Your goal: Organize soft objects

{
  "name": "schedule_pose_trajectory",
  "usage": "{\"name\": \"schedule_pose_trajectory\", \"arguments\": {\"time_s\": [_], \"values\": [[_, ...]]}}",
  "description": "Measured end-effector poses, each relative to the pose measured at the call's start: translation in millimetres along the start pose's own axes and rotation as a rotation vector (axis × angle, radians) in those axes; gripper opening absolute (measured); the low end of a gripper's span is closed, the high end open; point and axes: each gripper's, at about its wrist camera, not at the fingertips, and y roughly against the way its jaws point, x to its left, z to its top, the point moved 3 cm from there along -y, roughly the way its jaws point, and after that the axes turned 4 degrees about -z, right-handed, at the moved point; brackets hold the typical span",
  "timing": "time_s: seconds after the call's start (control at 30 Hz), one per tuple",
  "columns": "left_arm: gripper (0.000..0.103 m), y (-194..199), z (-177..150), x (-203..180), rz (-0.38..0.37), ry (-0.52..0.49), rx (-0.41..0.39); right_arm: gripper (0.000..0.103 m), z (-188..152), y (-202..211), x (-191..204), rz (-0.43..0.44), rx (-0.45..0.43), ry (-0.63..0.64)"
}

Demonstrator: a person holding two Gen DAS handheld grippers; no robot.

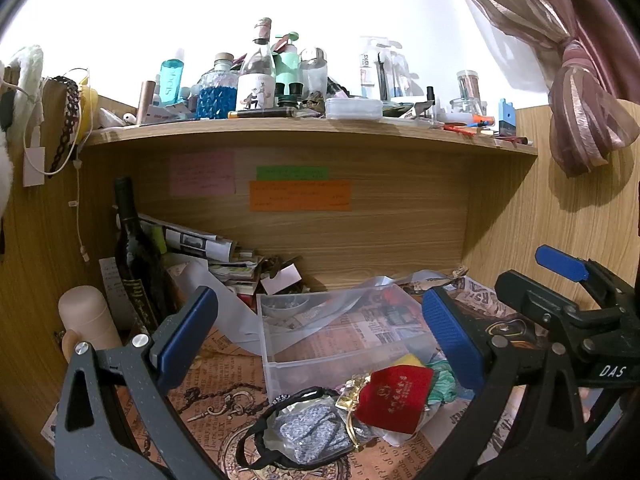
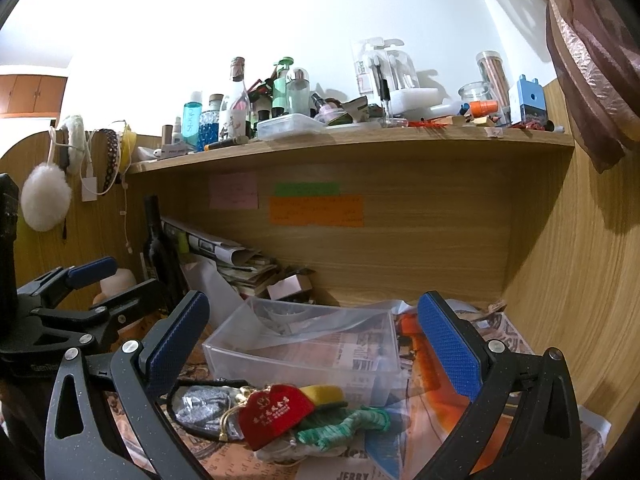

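A pile of soft things lies on the paper-covered desk in front of a clear plastic box (image 1: 320, 332) (image 2: 304, 344). It holds a red cloth pouch (image 1: 394, 398) (image 2: 276, 410), a grey knit piece with a black band (image 1: 314, 434) (image 2: 206, 404), a yellow sponge (image 2: 324, 394) and a green-white cloth (image 2: 344, 426) (image 1: 442, 382). My left gripper (image 1: 320, 340) is open above the pile, empty. My right gripper (image 2: 316, 344) is open above the pile, empty. The right gripper also shows at the right of the left wrist view (image 1: 560, 280).
A dark wine bottle (image 1: 134, 256) (image 2: 158, 248) and stacked papers (image 1: 208, 252) stand at the back left. A beige cylinder (image 1: 86, 320) stands at the left. The shelf (image 1: 304, 130) above carries several bottles and jars. A curtain (image 1: 576, 92) hangs at the right.
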Motion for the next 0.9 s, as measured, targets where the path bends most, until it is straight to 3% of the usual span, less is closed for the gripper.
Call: {"name": "schedule_pose_trajectory", "arguments": {"time_s": [0.33,0.77,0.9], "values": [[0.103,-11,-22,17,0.001,0.025,0.071,0.103,-12,-16,6,0.041,0.063,-0.011],[0.103,-46,-86,51,-0.013,0.073,0.298,0.103,-70,-63,23,0.128,0.319,0.004],[0.103,-52,-102,60,-0.033,0.101,0.350,0.093,-84,-72,23,0.137,0.382,0.009]]}}
